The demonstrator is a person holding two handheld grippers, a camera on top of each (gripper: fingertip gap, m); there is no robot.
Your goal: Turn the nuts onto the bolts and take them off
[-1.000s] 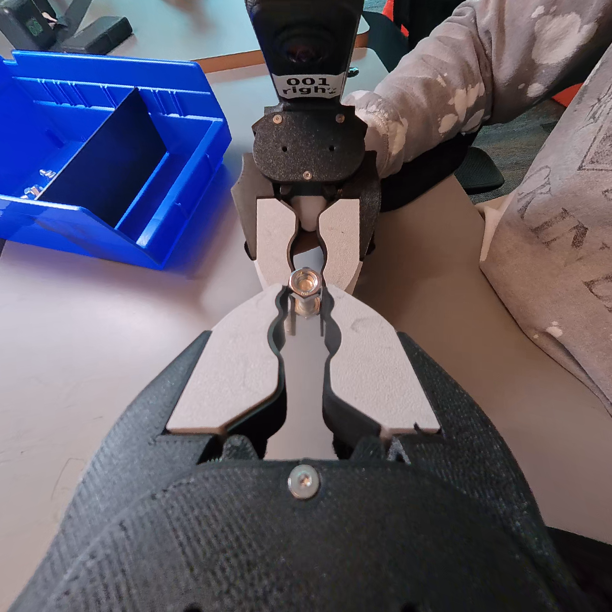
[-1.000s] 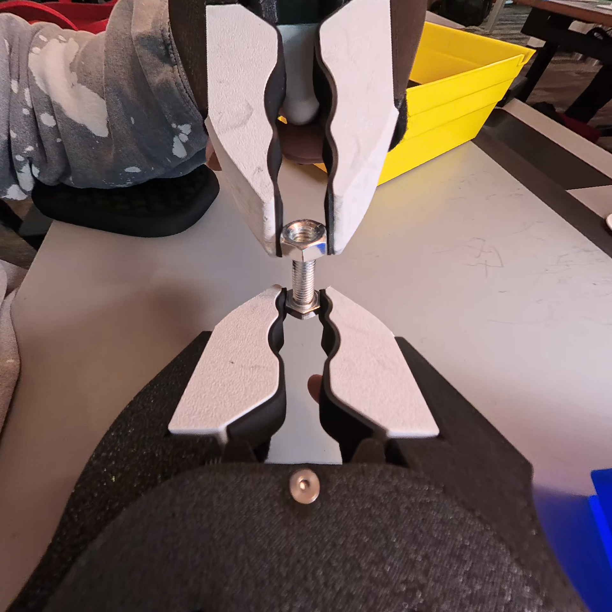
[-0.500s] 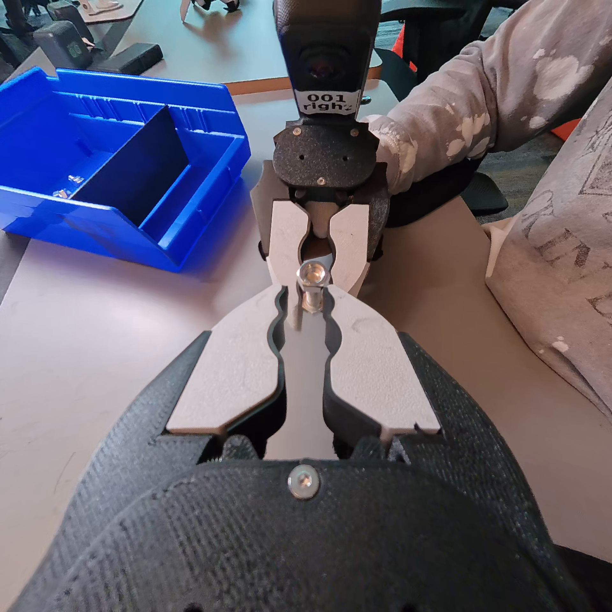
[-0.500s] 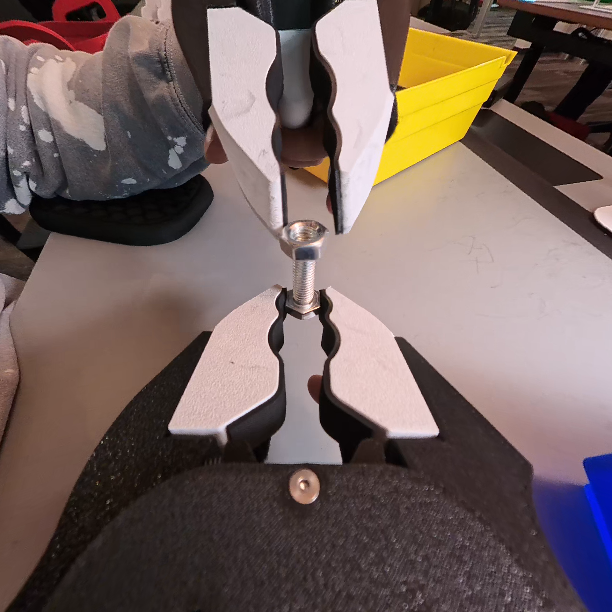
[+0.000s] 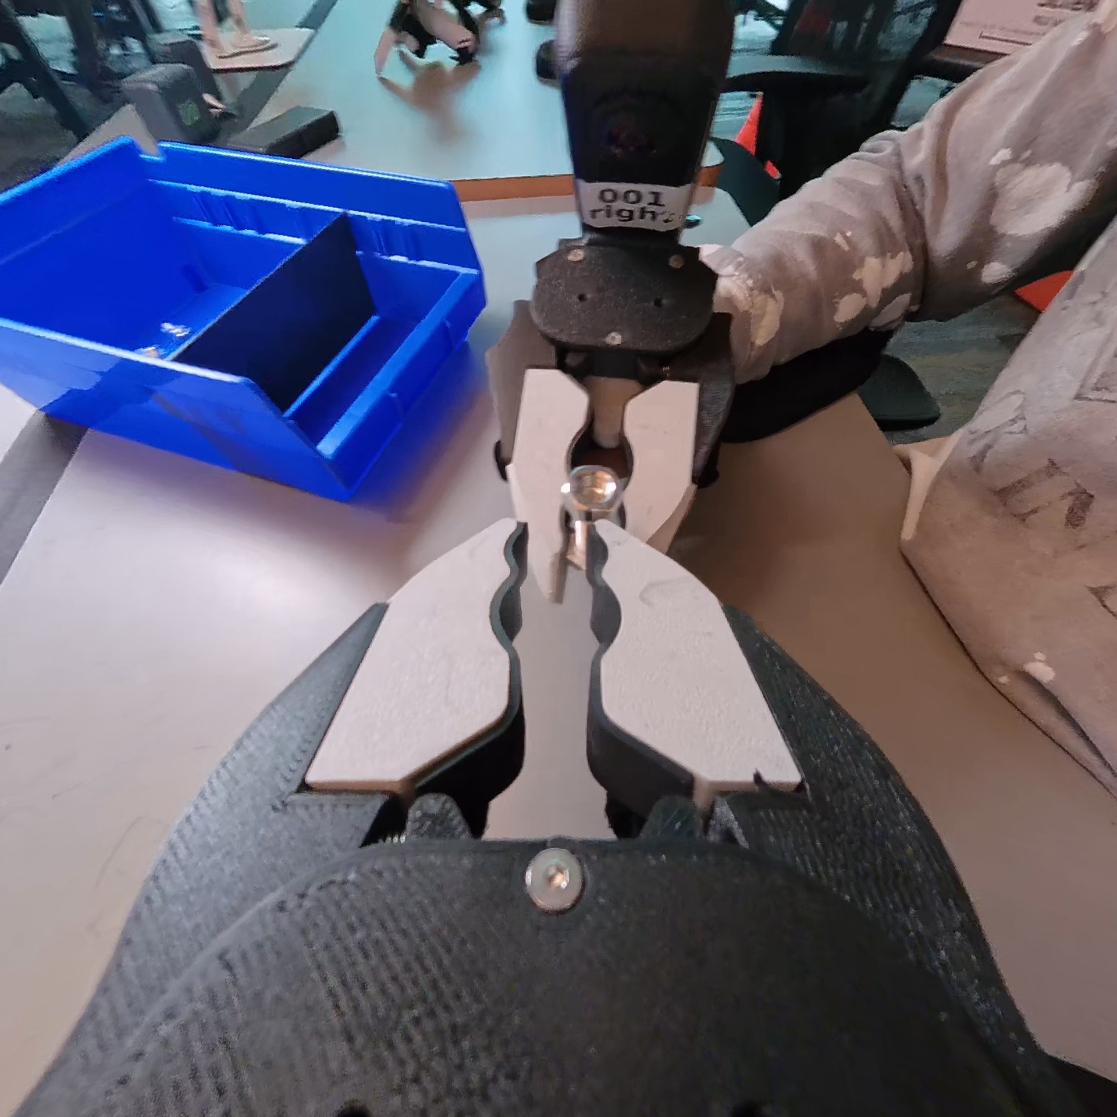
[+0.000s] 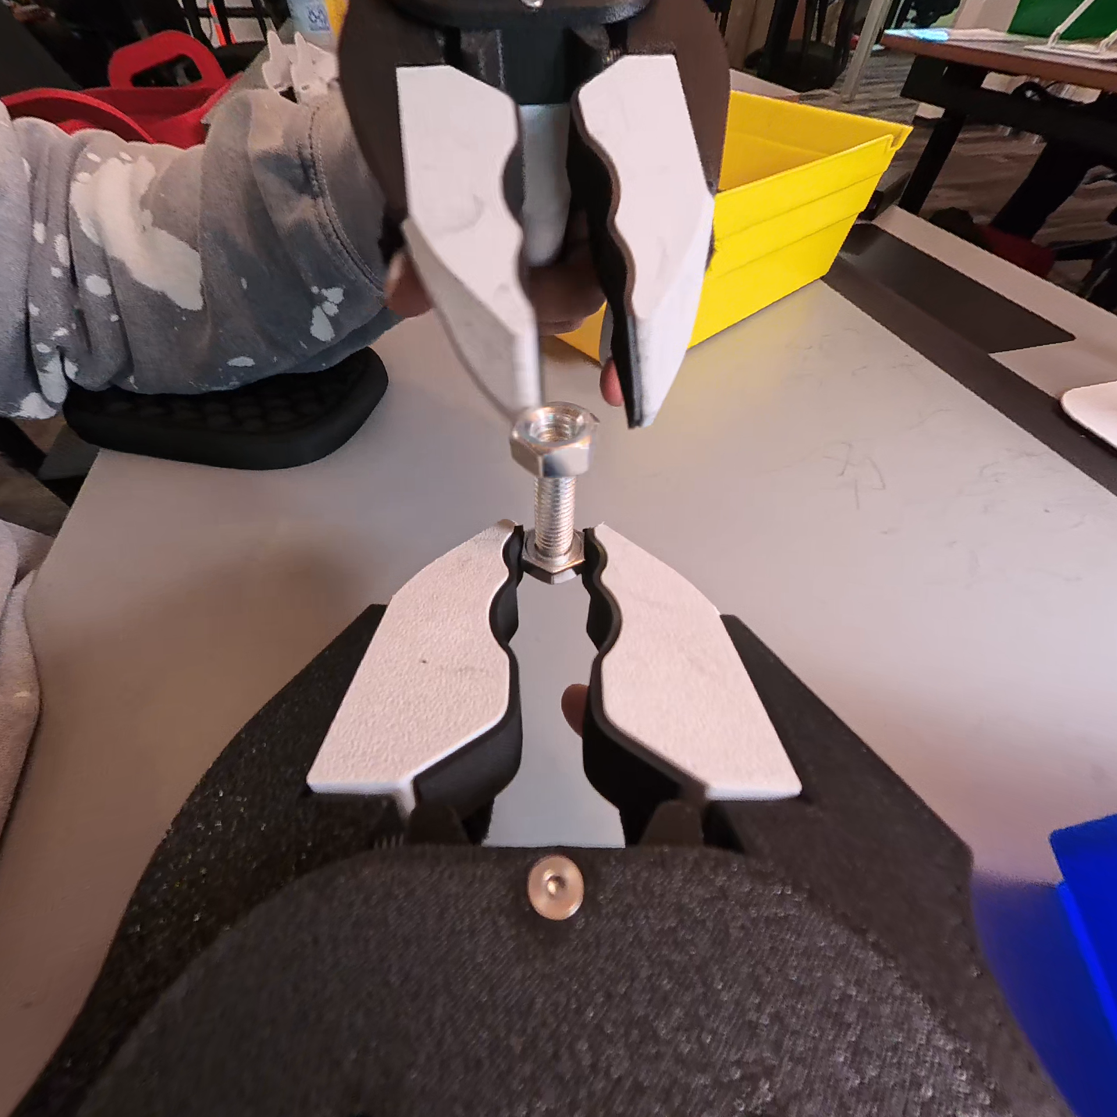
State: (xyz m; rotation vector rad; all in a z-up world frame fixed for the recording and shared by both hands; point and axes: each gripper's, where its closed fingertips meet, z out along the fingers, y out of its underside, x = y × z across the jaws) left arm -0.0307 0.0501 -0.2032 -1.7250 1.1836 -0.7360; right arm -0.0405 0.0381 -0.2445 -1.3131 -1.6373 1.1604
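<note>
Between my two claws the bolt (image 6: 551, 521) stands by its head in my clamped right claw (image 6: 553, 547), and with my left claw (image 6: 579, 416) parted above the nut (image 6: 553, 448), I judge a skewed regrip could knock it loose.

Pale grey scuffed tabletop (image 6: 846, 483) carries a yellow plastic bin (image 6: 804, 181) at its far side and a black honeycomb-textured pad (image 6: 229, 411) far left under a sleeve. Blue divided plastic bin (image 5: 242, 314) sits on the tabletop, far left in the left wrist view.
</note>
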